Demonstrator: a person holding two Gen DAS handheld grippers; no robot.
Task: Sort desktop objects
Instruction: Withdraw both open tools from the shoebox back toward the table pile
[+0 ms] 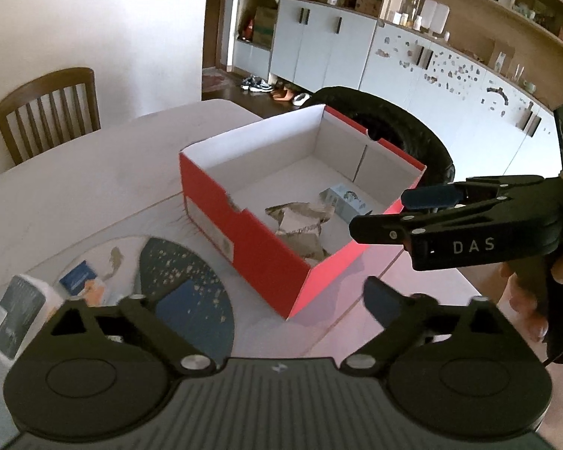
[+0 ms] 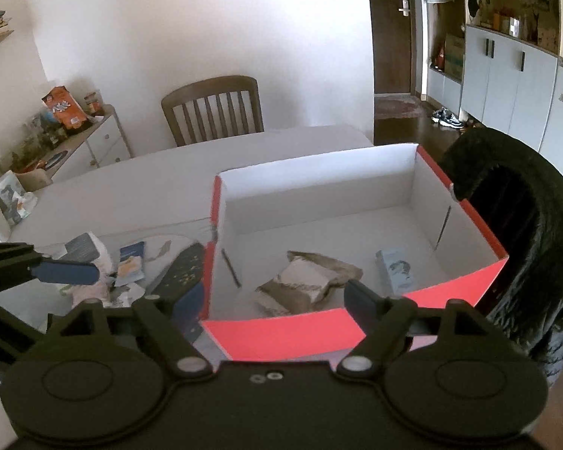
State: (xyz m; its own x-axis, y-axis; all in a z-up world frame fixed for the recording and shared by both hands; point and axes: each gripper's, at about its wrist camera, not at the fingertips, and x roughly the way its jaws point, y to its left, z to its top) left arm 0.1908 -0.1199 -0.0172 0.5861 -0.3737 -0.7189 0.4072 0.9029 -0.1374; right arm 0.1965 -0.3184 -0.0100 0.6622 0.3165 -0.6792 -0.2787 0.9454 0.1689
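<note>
Beside the box (image 2: 356, 330), both grippers, left (image 1: 251, 300) and right (image 2: 274, 300), hang released and empty. Crumpled paper (image 2: 304, 281) and a small carton (image 2: 396, 270) already sit inside; the pile (image 2: 105, 266) waits left of it. Risk: next reach snags the box wall, shoving it toward the table (image 2: 131, 195) edge.

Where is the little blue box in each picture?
Left wrist view: the blue box lies inside the red box, at its right side, beside the crumpled paper.
Right wrist view: the blue box lies on the red box's floor, right of centre, right of the paper.
Shared landmark: the wooden chair behind the table.
</note>
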